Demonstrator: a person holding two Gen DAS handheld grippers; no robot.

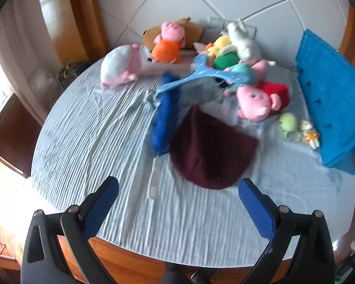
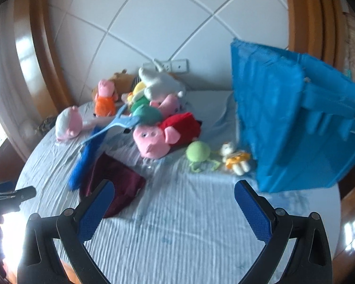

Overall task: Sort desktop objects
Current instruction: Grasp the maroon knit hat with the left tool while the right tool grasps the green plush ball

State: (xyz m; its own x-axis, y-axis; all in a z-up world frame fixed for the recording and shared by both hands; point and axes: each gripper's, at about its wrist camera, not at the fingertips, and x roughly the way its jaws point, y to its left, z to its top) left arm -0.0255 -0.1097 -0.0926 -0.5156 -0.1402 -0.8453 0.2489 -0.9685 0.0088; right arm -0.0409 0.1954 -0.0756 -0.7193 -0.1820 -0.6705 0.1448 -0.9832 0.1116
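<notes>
A pile of plush toys lies at the back of the round table: a pink pig in red [image 1: 260,101] [image 2: 163,139], a pig in orange [image 1: 169,43] [image 2: 104,100], a white and pink plush [image 1: 119,65] [image 2: 67,123]. A maroon cloth [image 1: 210,151] [image 2: 113,182], a blue fuzzy cloth [image 1: 164,116] [image 2: 82,163] and a blue hanger [image 1: 201,75] [image 2: 116,124] lie in front. A green ball toy [image 2: 198,151] and a small yellow toy [image 2: 235,158] sit by the blue bin [image 1: 331,101] [image 2: 295,127]. My left gripper [image 1: 177,203] is open just before the maroon cloth. My right gripper [image 2: 172,203] is open and empty.
A pale striped cloth [image 1: 87,142] [image 2: 189,224] covers the table. The blue bin stands at the right edge. A white tiled wall with sockets [image 2: 177,66] is behind the toys. Wooden trim and a window are to the left.
</notes>
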